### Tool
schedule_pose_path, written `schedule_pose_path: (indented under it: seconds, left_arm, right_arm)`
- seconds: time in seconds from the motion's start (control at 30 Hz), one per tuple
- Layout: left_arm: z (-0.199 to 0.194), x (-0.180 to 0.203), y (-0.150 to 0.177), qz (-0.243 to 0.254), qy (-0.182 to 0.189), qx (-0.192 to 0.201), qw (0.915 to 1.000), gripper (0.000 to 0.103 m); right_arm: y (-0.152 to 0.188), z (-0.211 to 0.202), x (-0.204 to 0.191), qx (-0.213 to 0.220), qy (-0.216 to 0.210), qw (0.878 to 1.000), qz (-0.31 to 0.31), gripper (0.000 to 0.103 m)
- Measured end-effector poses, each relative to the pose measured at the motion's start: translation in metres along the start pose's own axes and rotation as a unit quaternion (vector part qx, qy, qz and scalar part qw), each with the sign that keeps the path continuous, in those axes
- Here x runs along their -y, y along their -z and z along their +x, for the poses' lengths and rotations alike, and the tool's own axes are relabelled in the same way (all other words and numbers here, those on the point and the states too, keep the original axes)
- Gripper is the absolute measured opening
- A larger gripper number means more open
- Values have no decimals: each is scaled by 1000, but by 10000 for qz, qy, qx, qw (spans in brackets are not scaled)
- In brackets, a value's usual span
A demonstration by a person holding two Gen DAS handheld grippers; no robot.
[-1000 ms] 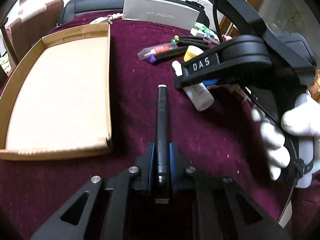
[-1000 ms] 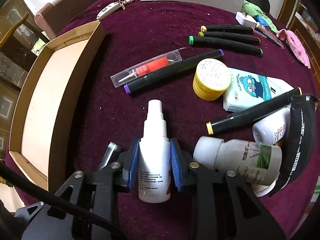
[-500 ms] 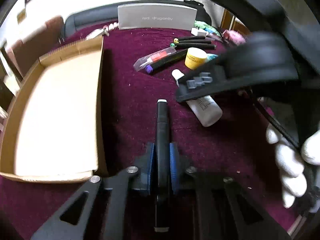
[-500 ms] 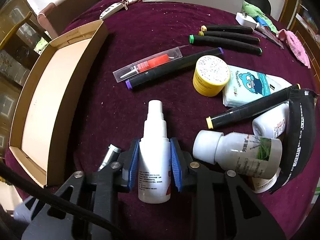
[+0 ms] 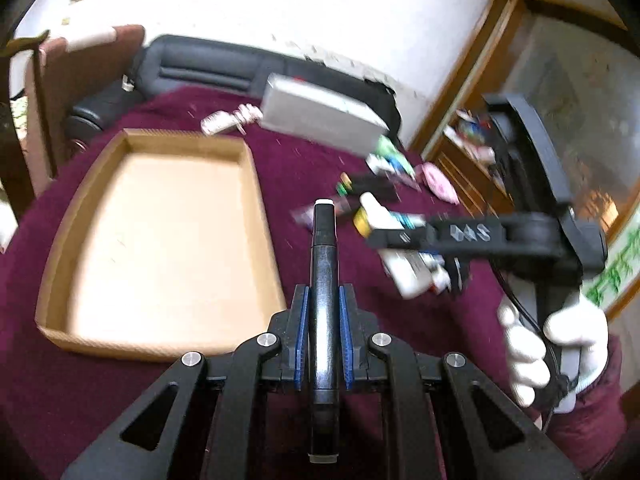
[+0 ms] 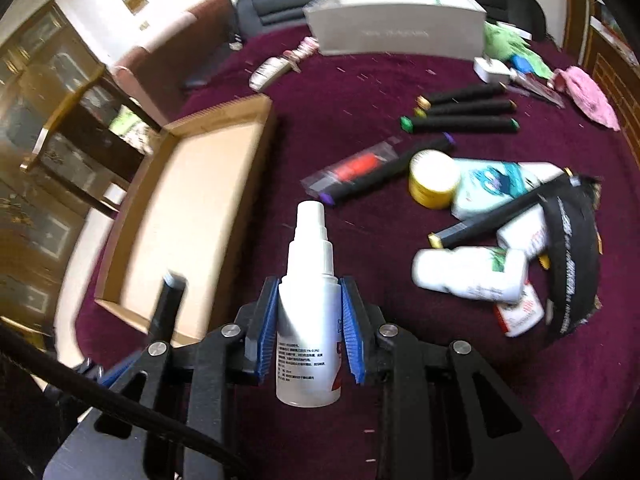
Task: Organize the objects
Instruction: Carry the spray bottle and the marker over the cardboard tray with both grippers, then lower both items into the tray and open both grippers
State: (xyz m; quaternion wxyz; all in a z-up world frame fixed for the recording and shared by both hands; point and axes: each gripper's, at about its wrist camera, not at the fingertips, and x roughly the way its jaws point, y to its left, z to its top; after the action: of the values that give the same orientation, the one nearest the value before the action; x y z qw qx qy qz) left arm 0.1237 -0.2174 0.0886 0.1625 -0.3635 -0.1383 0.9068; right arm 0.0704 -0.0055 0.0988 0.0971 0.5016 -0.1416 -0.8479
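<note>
My left gripper [image 5: 324,300] is shut on a black marker [image 5: 324,280] with a white cap end, held above the maroon tablecloth just right of the cardboard tray [image 5: 168,240]. A white spray bottle [image 6: 310,320] sits clamped between the blue pads of my right gripper [image 6: 310,292], lifted off the cloth with its nozzle pointing away. In the left wrist view the right gripper [image 5: 376,236] hangs to the right, carried by a white-gloved hand [image 5: 552,344]. The marker's tip [image 6: 172,280] shows at the lower left of the right wrist view, over the tray [image 6: 192,208].
On the cloth to the right lie several black markers [image 6: 464,114], a packaged red pen [image 6: 356,168], a yellow tin [image 6: 434,178], a tissue pack [image 6: 492,188], white pill bottles [image 6: 468,274] and a black strap [image 6: 572,256]. A grey box [image 6: 396,32] stands at the back.
Both grippers have risen from the table with their loads. The left view has tilted up, now showing the wall and the tray farther ahead; the spray bottle has left the cloth.
</note>
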Motion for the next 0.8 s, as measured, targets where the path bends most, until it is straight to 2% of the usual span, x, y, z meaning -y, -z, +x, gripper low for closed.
schedule_pose_path:
  seconds: [0.13,0.3,0.37,0.63,0.8]
  left_arm:
    - [6,-44,-46,-132,-278,144,9994,11]
    - [50,-97,-90,-591,-398,-116,9974,11]
    - [69,-113,-98,-739,-471,-218,9959,11]
    - [132,-144,-116,-950,-613,-507,9923,11]
    - [156,-151,-117,-1084,-685,-651,9896,11]
  right_arm:
    - [-24,7,-25,39,-400,9992,51,28]
    - [-62,45,-45,-93,-845,9956,402,28]
    - [-80,68,-52,-152,-919,9942,532,28]
    - [-128,147,-65,-393,-314,9970,581,28]
    - [-142,164,-60,-424,-72,9976,537,28]
